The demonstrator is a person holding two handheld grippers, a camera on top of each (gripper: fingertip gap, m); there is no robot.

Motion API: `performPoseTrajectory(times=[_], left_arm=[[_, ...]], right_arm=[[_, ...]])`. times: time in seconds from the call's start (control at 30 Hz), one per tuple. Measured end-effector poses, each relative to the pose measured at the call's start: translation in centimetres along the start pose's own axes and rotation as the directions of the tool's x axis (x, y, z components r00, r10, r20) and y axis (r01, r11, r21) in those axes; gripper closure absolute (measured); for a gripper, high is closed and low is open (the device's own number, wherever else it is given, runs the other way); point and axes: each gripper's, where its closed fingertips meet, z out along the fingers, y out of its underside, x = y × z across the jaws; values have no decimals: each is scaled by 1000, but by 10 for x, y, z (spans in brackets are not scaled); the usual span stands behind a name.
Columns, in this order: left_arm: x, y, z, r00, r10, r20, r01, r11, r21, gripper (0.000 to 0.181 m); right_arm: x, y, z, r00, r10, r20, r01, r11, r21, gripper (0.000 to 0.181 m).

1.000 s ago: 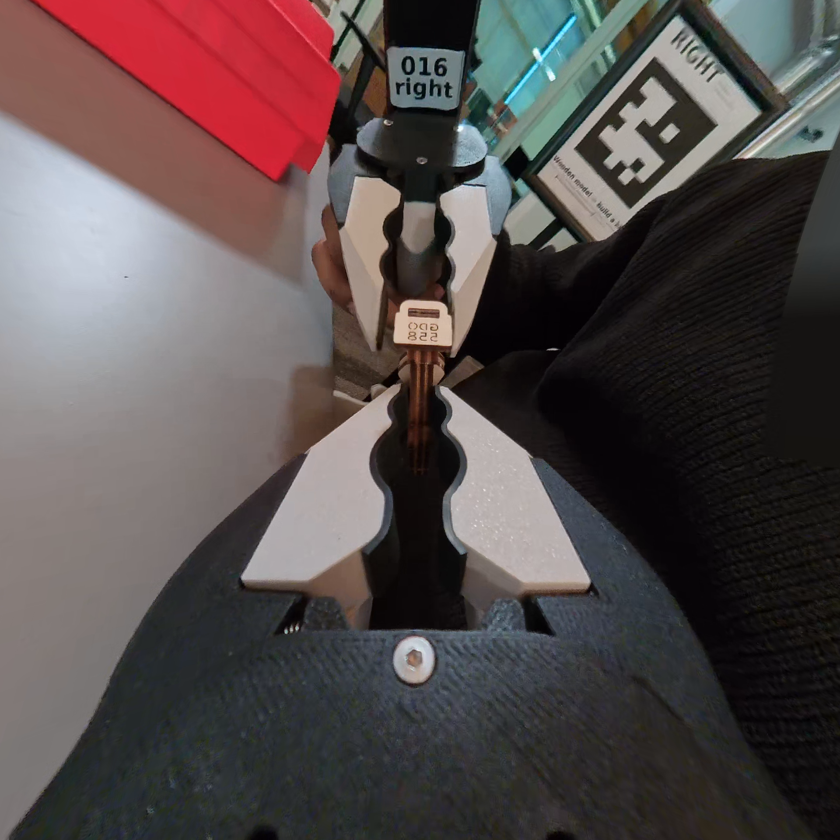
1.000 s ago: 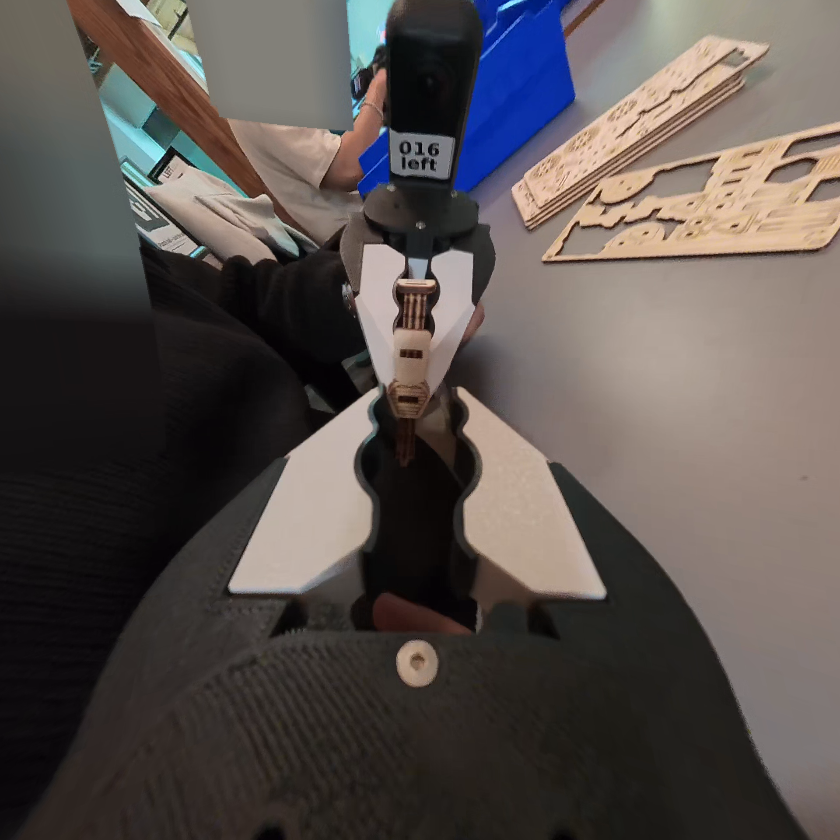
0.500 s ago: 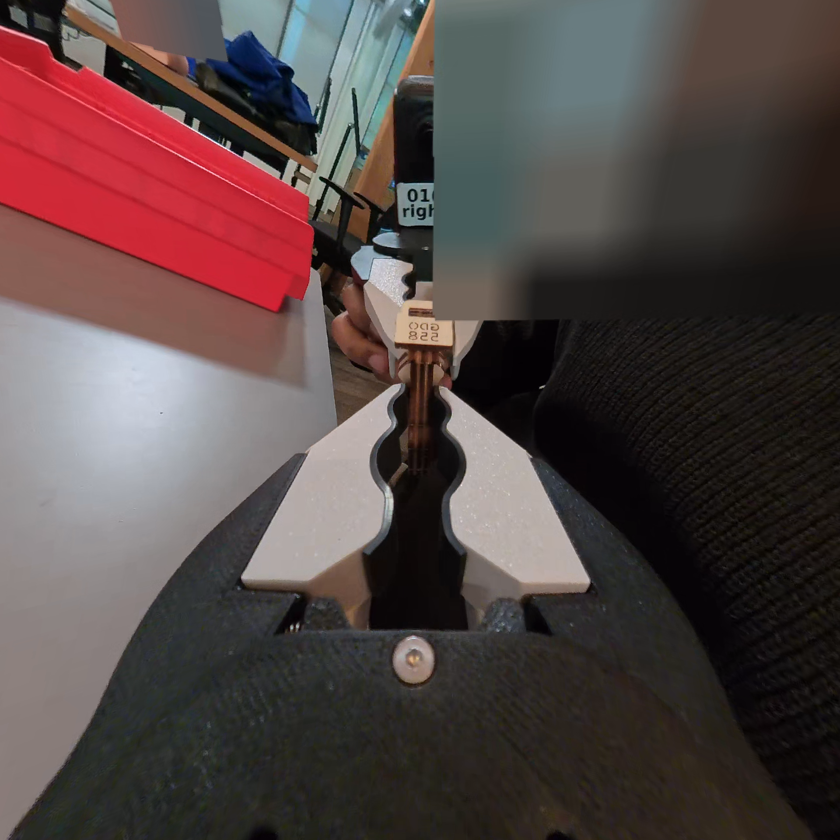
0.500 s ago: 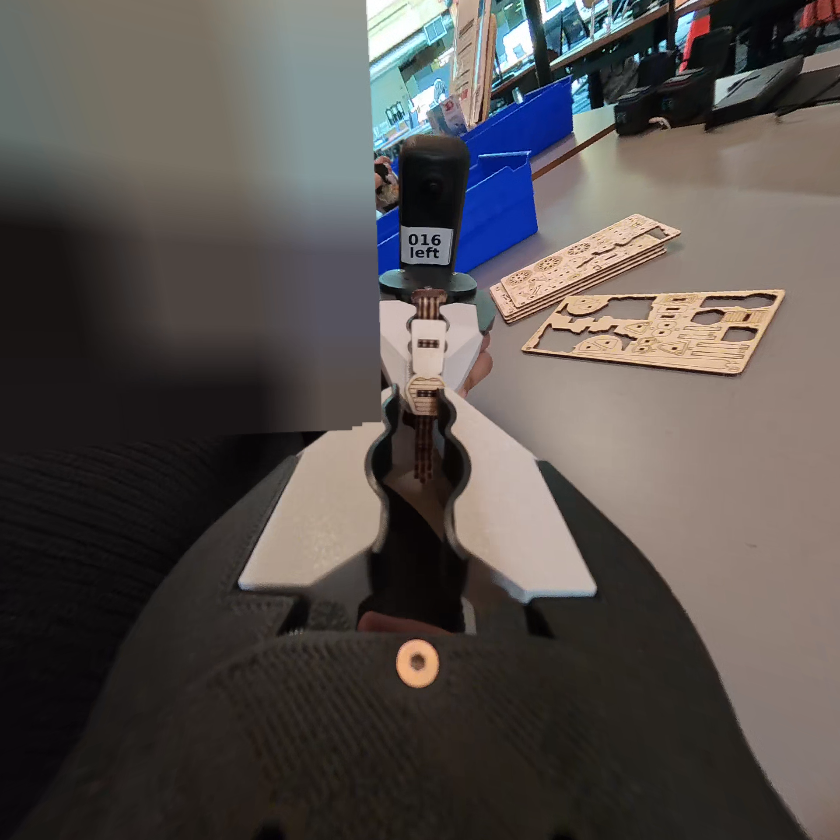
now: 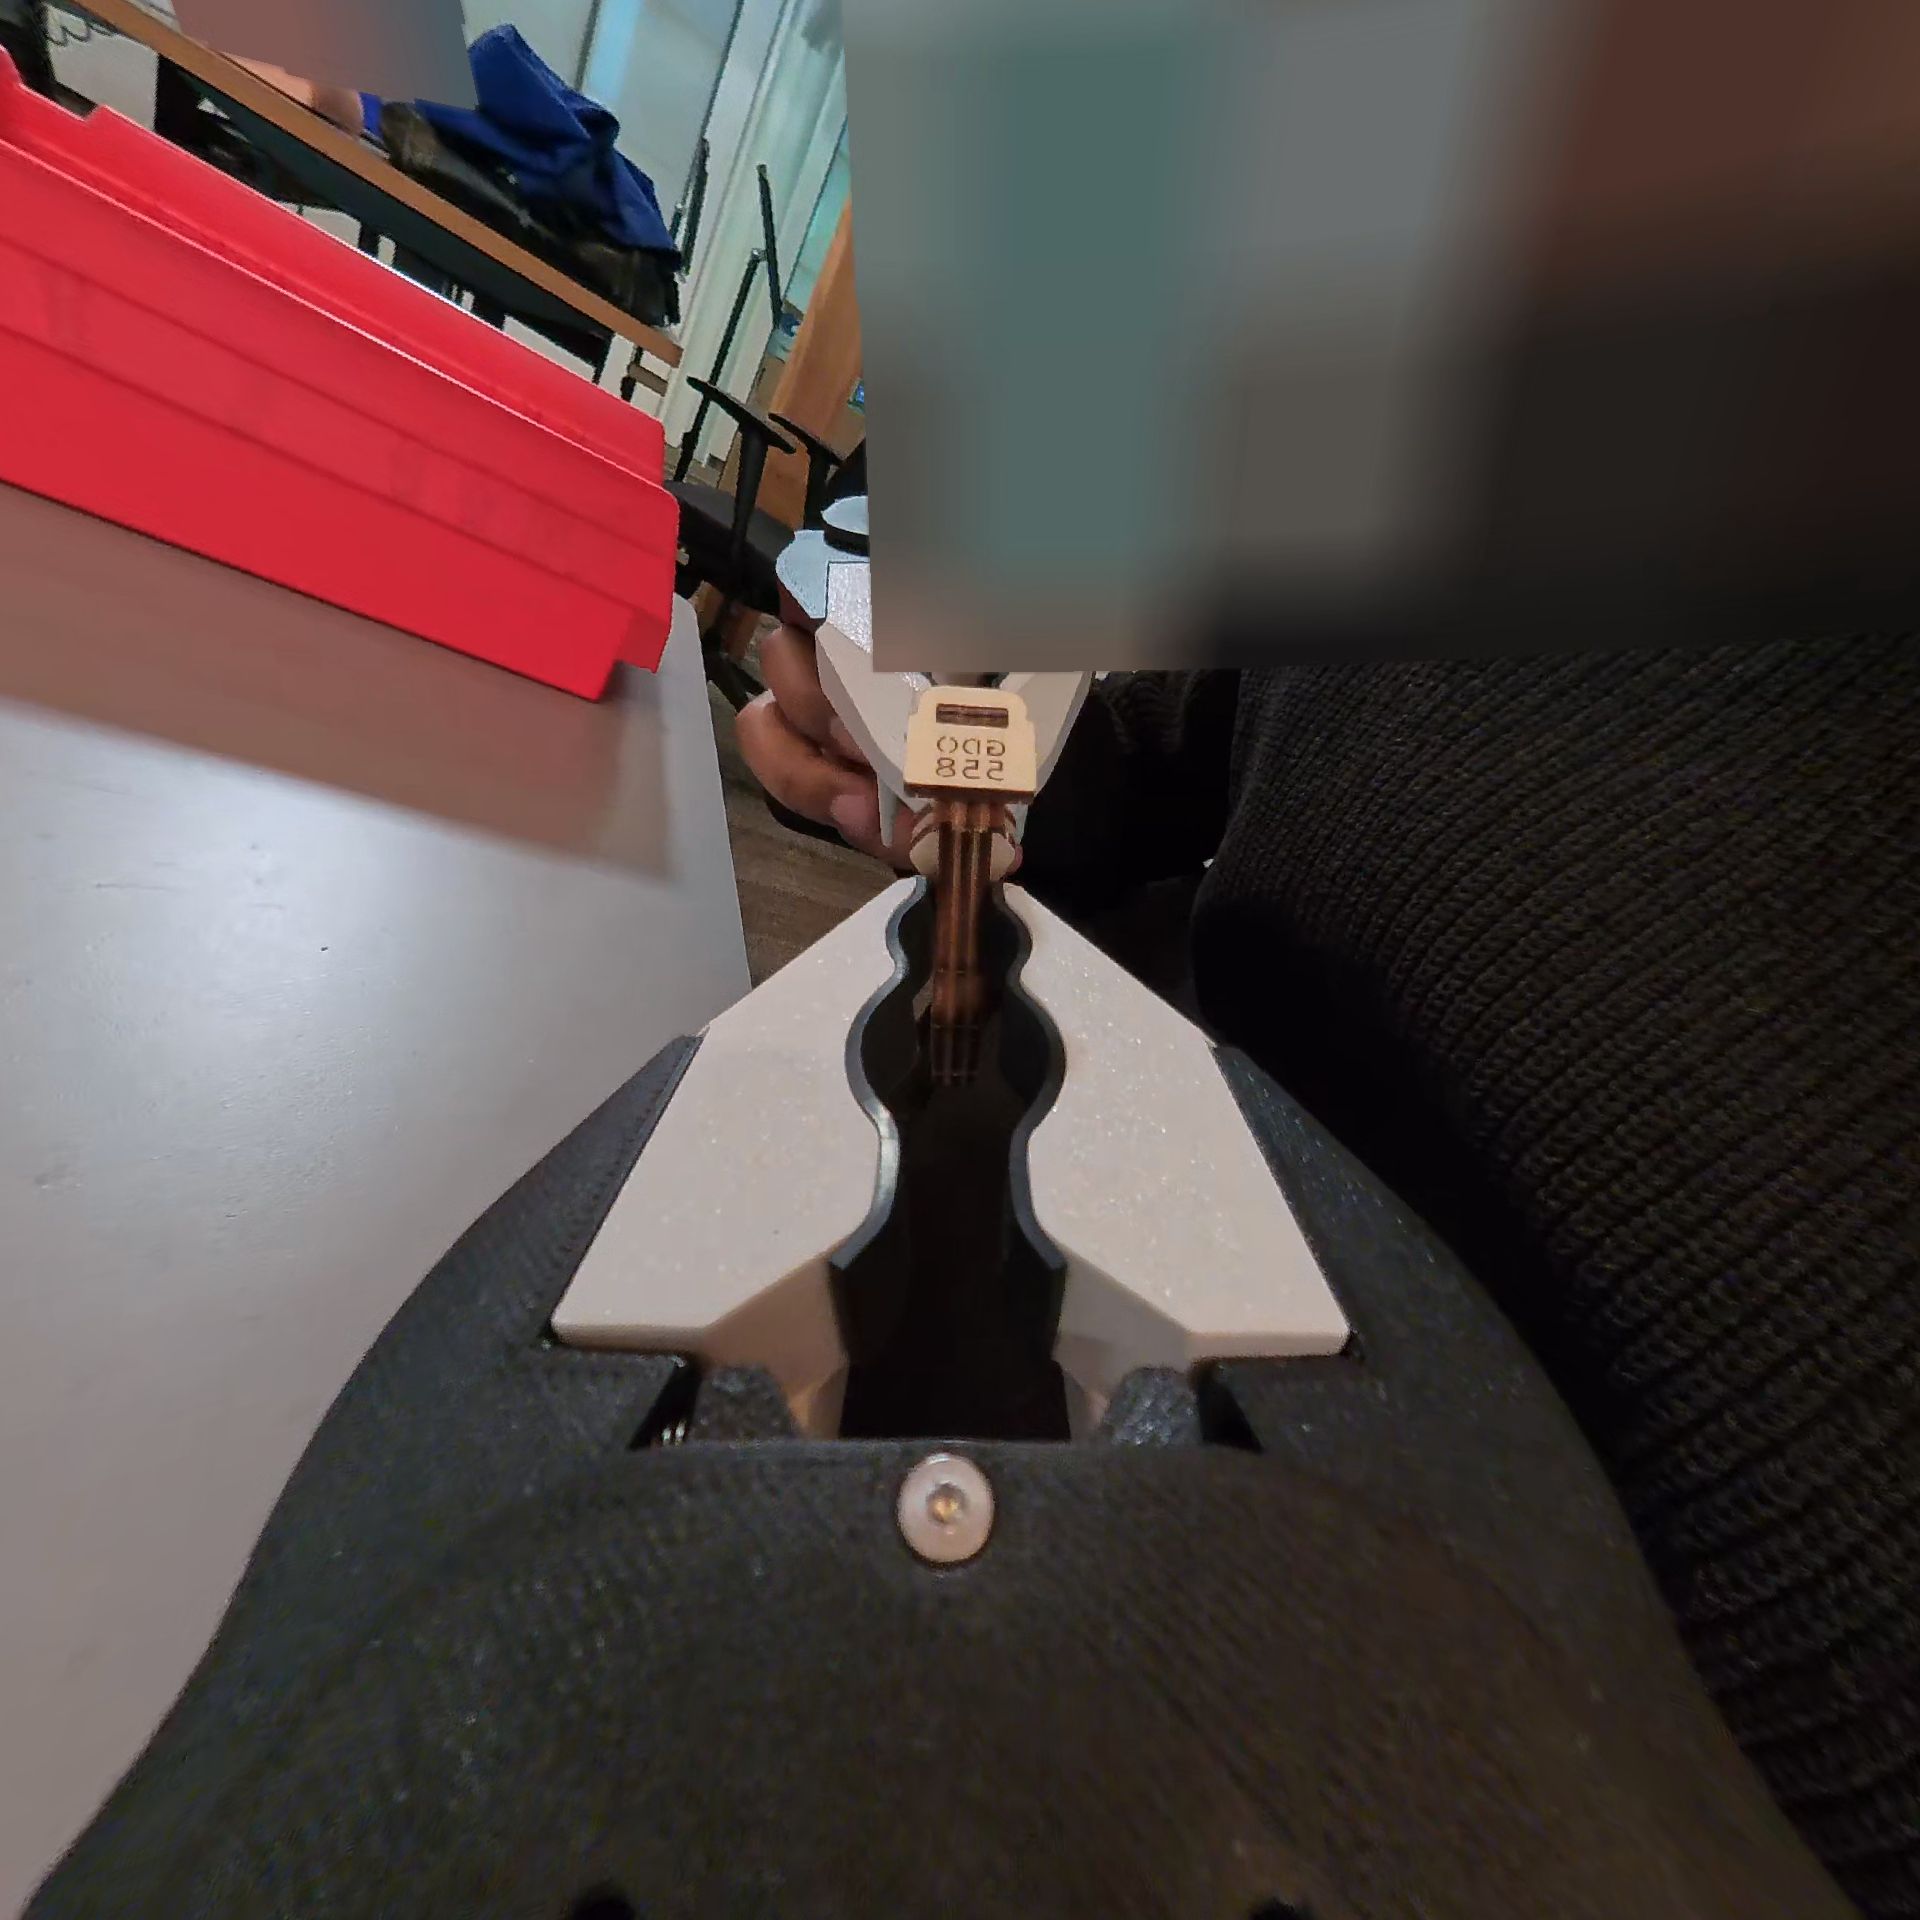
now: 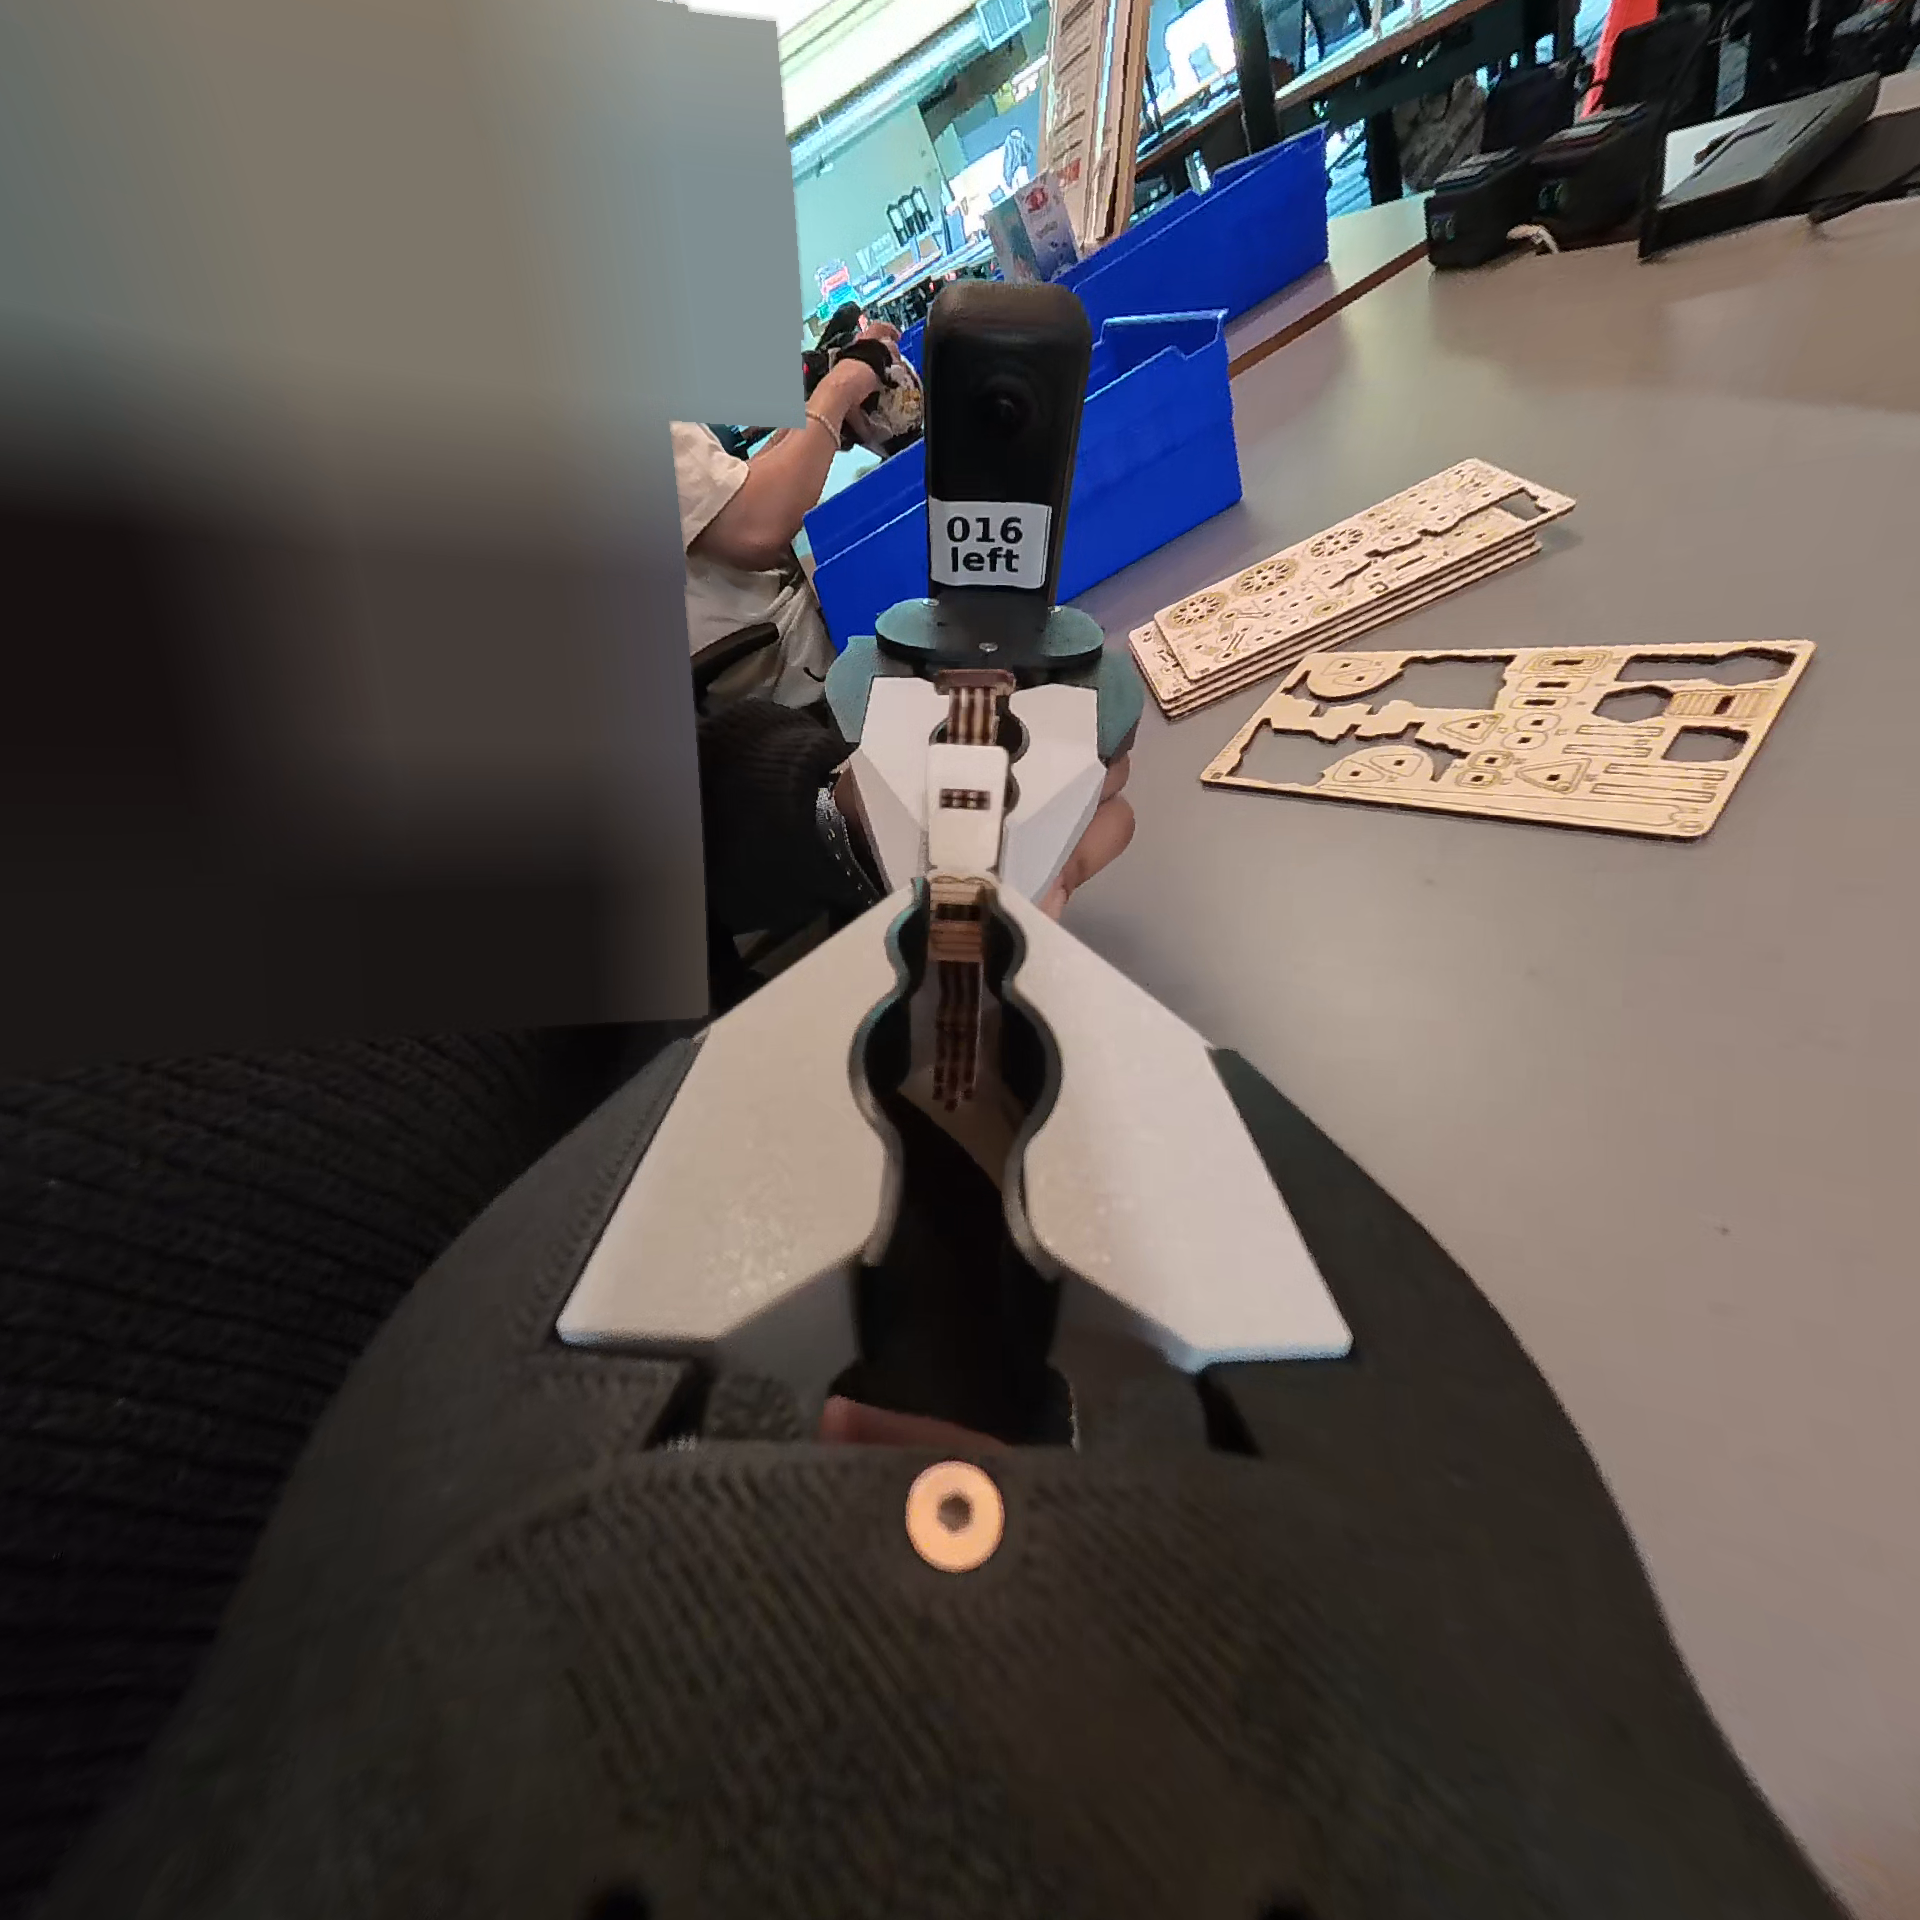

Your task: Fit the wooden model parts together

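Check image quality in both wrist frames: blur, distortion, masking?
Left wrist view: wooden part between the left gripper fingers is sharp; wide-angle bending at the edges; a big masking patch fills the upper right. Right wrist view: right gripper and wooden sheets sharp; masking patch upper left; even light, no glare.

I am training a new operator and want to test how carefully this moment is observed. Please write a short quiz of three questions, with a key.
1. True or false: the left gripper and the right gripper are both open and empty.
2. Which thing lies nearest the blue bin? A) stack of wooden sheets B) hammer C) cup
3. Which colour is the bin in the left wrist view?
Key: 1 false, both are shut on the wooden model part; 2 A; 3 red.
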Motion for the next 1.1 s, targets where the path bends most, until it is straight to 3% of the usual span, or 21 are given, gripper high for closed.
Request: performPoseTrajectory(times=[0.27,0.67,1.07,1.1], left_arm=[[1,9,0,1000,-9,0,9,998,-65,175],[-3,39,-2,989,-144,12,143,967,-210,176],[-12,38,1,987,-153,47,160,967,-200,175],[-12,36,2,986,-157,47,163,968,-191,175]], right_arm=[[-2,10,1,1000,21,23,-20,999,-31,172],[2,38,8,995,94,40,-90,993,-78,172],[11,39,5,994,104,39,-99,989,-114,172],[14,37,4,993,118,31,-114,987,-115,165]])
